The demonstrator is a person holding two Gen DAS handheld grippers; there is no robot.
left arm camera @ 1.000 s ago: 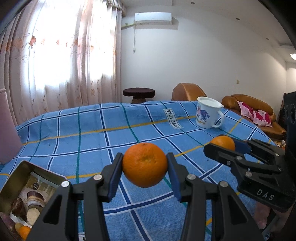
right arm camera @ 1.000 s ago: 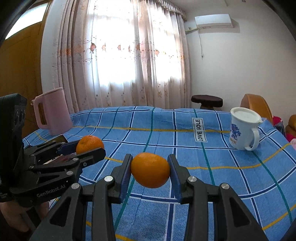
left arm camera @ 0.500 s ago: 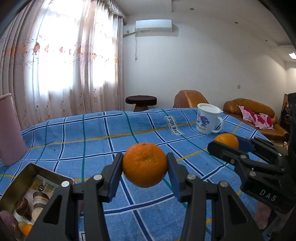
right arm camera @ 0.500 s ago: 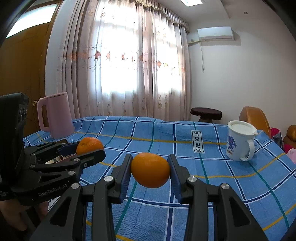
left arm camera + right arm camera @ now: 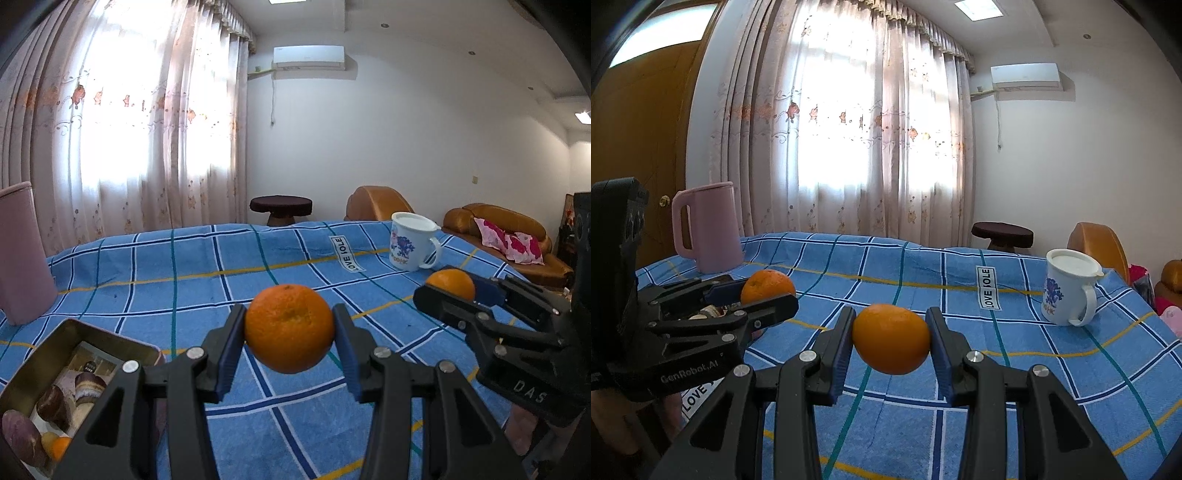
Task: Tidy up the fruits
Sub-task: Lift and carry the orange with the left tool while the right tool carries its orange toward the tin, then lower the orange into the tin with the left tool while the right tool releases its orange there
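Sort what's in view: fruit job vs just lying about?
Job: orange clamped in the left gripper; orange clamped in the right gripper; metal tin, a small orange inside.
Lying about: pink kettle, white mug, stool.

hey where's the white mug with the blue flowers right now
The white mug stands upright on the blue checked cloth, far right in the right wrist view, beyond the orange held by the right gripper and right of the LOVE label.

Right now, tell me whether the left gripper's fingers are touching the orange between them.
Touching. The left wrist view shows both blue-padded fingers of the left gripper pressed against the orange, which hangs clear above the blue checked cloth.
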